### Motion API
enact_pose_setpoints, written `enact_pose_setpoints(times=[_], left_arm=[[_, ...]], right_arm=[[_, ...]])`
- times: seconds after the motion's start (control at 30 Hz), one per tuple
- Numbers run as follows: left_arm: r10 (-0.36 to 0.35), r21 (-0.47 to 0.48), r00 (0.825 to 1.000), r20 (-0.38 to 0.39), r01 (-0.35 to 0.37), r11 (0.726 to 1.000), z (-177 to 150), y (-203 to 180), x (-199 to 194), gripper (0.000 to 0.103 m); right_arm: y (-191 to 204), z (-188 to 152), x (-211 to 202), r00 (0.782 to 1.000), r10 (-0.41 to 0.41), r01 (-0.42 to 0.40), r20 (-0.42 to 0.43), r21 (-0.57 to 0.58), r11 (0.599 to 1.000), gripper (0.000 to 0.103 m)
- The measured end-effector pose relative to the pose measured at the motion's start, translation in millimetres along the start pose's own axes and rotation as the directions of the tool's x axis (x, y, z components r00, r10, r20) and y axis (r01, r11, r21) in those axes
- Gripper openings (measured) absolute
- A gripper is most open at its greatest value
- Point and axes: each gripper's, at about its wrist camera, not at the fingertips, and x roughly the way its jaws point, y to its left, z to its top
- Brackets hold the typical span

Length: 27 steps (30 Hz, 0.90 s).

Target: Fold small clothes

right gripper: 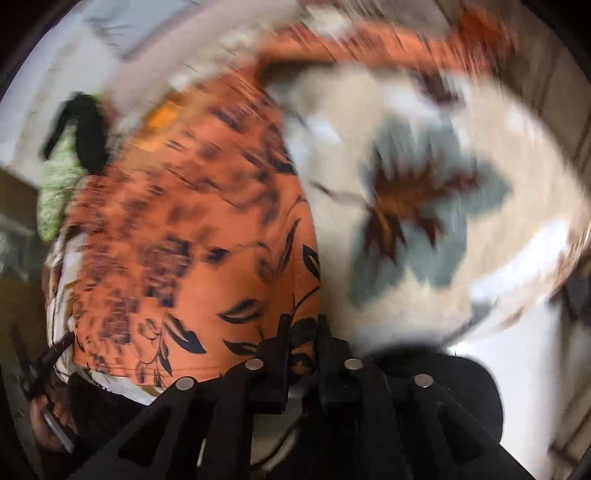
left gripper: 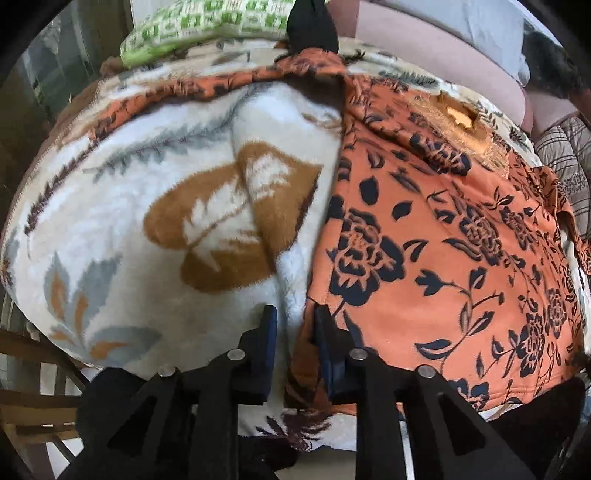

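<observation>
Left gripper [left gripper: 291,347]: jaws a little apart at the near left edge of the orange floral garment [left gripper: 424,240]; the hem rises between the fingers, but whether they actually pinch it cannot be told.
Right gripper [right gripper: 301,347]: jaws drawn close on the garment's near right corner, cloth bunched between the pads.
Garment: spread flat ahead of both grippers on a cream leaf-print blanket [left gripper: 166,206]; a small embroidered neck opening [left gripper: 458,114] lies at the far end.
Step in hand: by appearance, taking hold of the near hem to start a fold.
Next move: likely needs both near corners held firmly, then lifted and carried away from the grippers toward the neckline, kept level so the edge lands square.
Left view only: sharp print, the neckline, a thin orange strip [left gripper: 221,85] trailing far left, and beyond it a green patterned pillow [left gripper: 207,26] and a dark cloth [left gripper: 312,26].
Right view only: heavy motion blur; the person's hand [right gripper: 51,417] low at far left.
</observation>
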Motion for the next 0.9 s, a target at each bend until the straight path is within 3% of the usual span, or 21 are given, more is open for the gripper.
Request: enact_pose_setpoints(times=[0.07, 0.1, 0.23, 0.37, 0.43, 0.57, 0.7, 0.8, 0.9], left_arm=[[-0.009, 0.029, 0.998, 0.066, 0.008, 1.0, 4.5, -11.2, -15.6, 0.055], [-0.017, 0.052, 0.994, 0.112, 0.011, 0.999, 9.1, -22.0, -25.5, 0.059], [-0.076, 0.141, 0.981, 0.177, 0.051, 0.989, 32.2, -66.6, -31.7, 0.061], [-0.127, 0.217, 0.978, 0.164, 0.09, 0.972, 50.0, -108.9, -14.0, 0.061], [-0.144, 0.238, 0.981, 0.132, 0.11, 0.965, 54.7, -120.9, 1.2, 0.062], [-0.11, 0.249, 0.992, 0.059, 0.092, 0.964, 51.7, -122.2, 30.7, 0.062], [-0.115, 0.216, 0.993, 0.025, 0.107, 0.97, 48.6, -106.3, 47.2, 0.067], [-0.129, 0.224, 0.991, 0.034, 0.118, 0.967, 46.5, -103.2, 49.4, 0.076], [-0.143, 0.245, 0.989, 0.041, 0.129, 0.961, 43.3, -102.8, 52.1, 0.082]], right_arm=[[-9.6, 12.9, -23.3, 0.994, 0.048, -0.052, 0.103, 0.035, 0.998, 0.015], [-13.0, 21.0, -31.8, 0.988, 0.048, -0.056, 0.145, 0.048, 0.997, 0.015], [-61.2, 85.4, -46.7, 0.949, 0.057, -0.121, 0.309, 0.192, 0.974, 0.031], [-119.2, 160.8, -35.5, 0.905, -0.047, -0.133, 0.423, 0.386, 0.913, 0.033], [-133.9, 183.3, -28.6, 0.897, -0.104, -0.098, 0.43, 0.423, 0.901, 0.033], [-150.8, 216.3, -9.1, 0.873, -0.258, 0.039, 0.414, 0.469, 0.883, 0.033], [-163.6, 229.1, -6.6, 0.845, -0.273, 0.011, 0.459, 0.496, 0.868, 0.035], [-172.4, 242.1, -11.0, 0.843, -0.224, -0.079, 0.489, 0.525, 0.848, 0.035], [-184.5, 246.6, -15.0, 0.859, -0.159, -0.17, 0.487, 0.563, 0.809, 0.031]])
